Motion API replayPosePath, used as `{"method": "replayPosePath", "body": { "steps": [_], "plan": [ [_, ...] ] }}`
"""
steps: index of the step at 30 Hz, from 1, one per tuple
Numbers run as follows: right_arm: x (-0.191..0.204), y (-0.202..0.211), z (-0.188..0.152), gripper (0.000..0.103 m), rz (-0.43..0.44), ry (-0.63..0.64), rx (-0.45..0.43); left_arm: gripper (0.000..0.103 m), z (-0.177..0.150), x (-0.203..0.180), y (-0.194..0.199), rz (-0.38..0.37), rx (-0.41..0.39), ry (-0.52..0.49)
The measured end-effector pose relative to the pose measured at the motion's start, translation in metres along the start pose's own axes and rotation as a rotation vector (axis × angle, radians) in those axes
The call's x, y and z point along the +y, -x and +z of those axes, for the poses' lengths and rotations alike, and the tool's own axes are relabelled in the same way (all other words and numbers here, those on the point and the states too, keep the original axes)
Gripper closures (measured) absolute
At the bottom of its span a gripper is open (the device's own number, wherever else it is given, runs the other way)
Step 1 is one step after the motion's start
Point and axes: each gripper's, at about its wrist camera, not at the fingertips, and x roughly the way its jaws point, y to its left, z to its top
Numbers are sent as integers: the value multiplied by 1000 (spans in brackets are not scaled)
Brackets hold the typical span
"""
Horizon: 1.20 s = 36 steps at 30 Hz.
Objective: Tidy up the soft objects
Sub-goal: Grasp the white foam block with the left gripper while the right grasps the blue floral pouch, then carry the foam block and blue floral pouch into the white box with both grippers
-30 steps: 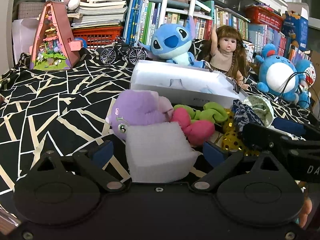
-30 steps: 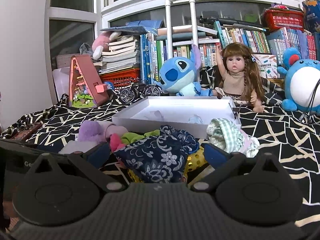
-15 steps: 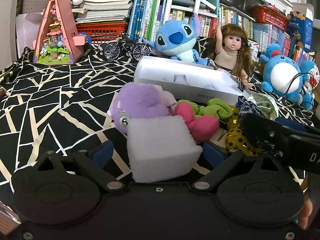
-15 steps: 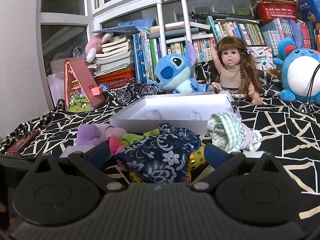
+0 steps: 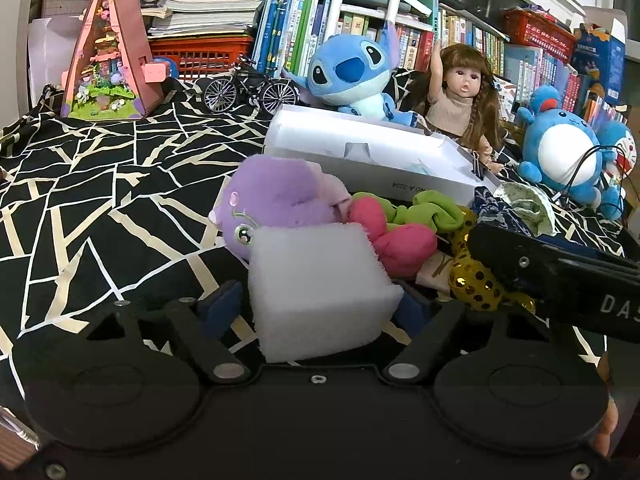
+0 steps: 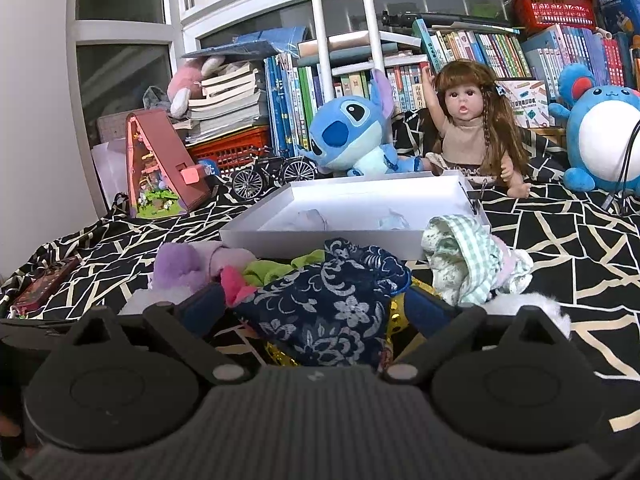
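My left gripper (image 5: 320, 304) is shut on a white foam block (image 5: 320, 288) and holds it just in front of a purple plush (image 5: 276, 200), a pink plush (image 5: 396, 240) and a green soft piece (image 5: 432, 212). My right gripper (image 6: 320, 312) is shut on a navy floral cloth (image 6: 332, 308). A green checked cloth (image 6: 464, 256) lies to its right. The open white box (image 6: 320, 238) stands behind the pile; it also shows in the left wrist view (image 5: 380, 164). The right gripper body (image 5: 560, 272) shows in the left wrist view.
A Stitch plush (image 6: 352, 136), a doll (image 6: 468, 128), a blue round plush (image 6: 604, 144), a toy bicycle (image 6: 272, 176) and a pink toy house (image 6: 160, 168) stand behind the box before bookshelves. A gold sequin item (image 5: 476, 280) lies under the pile. The patterned black cloth (image 5: 100, 200) covers the table.
Both grippers have risen a little and moved slightly toward the box with their loads held. The foam block sits higher against the purple plush.
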Motion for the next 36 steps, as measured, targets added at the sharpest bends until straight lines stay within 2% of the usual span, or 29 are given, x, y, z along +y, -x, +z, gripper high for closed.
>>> {"method": "replayPosePath", "body": {
  "steps": [3,10,12,19,23,29,36],
  "plan": [
    [0,-2,0,5,-2,-3,7,32,0,-1,0,-3,-1,-3],
    [3,-3,-2,13,-9,7,18,35,-1,-1,2,-2,-11,-9],
    [4,-3,-1,19,-6,8,15,35,0,-2,4,0,-16,-16],
    [9,2,1,29,-15,35,-5,36,5,-2,13,-2,-40,-29],
    [12,7,2,40,-22,56,-25,36,11,-1,21,-15,-62,-20],
    [11,8,7,50,-25,52,-26,36,25,-4,29,-25,-98,-42],
    [13,14,14,53,-29,68,-57,36,38,-2,32,-38,-118,-38]
  ]
}}
